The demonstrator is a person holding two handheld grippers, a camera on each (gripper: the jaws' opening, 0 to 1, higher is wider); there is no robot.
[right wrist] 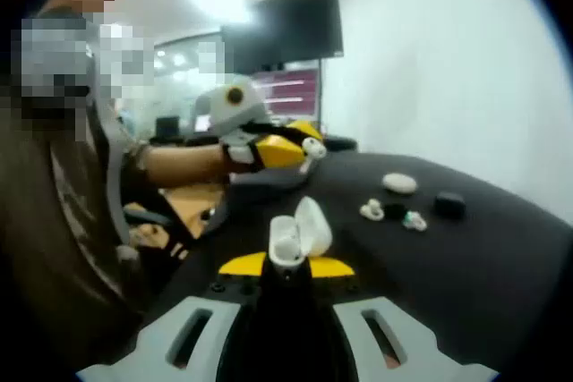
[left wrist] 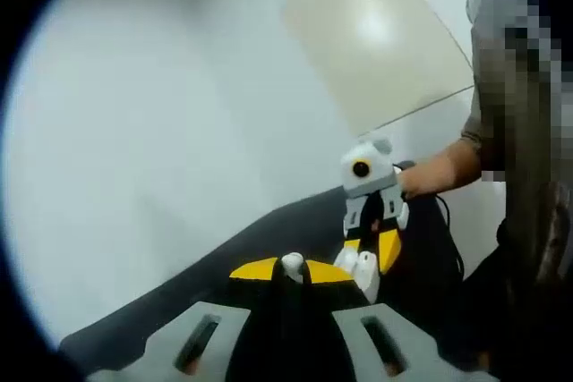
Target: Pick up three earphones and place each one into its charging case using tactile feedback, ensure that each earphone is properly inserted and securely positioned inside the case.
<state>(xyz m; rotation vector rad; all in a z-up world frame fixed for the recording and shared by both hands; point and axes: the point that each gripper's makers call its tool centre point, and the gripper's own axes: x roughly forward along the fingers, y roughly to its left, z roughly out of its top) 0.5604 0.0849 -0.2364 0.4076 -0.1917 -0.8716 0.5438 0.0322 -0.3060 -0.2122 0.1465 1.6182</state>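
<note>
Above the black table (right wrist: 501, 257): you hold both pieces in the air.
Left gripper (left wrist: 292, 267): clamped on a white earphone (left wrist: 292, 262).
Right gripper (right wrist: 286, 265): gripping the open white case (right wrist: 297, 234).
Progress: this earphone isn't seated yet.
Remaining: loose earbuds (right wrist: 391, 213), closed white case (right wrist: 399, 183), black case (right wrist: 449, 204) lie well apart.
Obstacles: none between them.

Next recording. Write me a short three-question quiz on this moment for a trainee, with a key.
1. True or false: the white charging case held in the right tool has its lid shut.
2. What does the left tool hold? A) a white earphone B) a black case C) nothing
3. Fill in: the closed white case lies on the ___ table.
Key: 1 false, the lid stands open; 2 A; 3 black.
</note>
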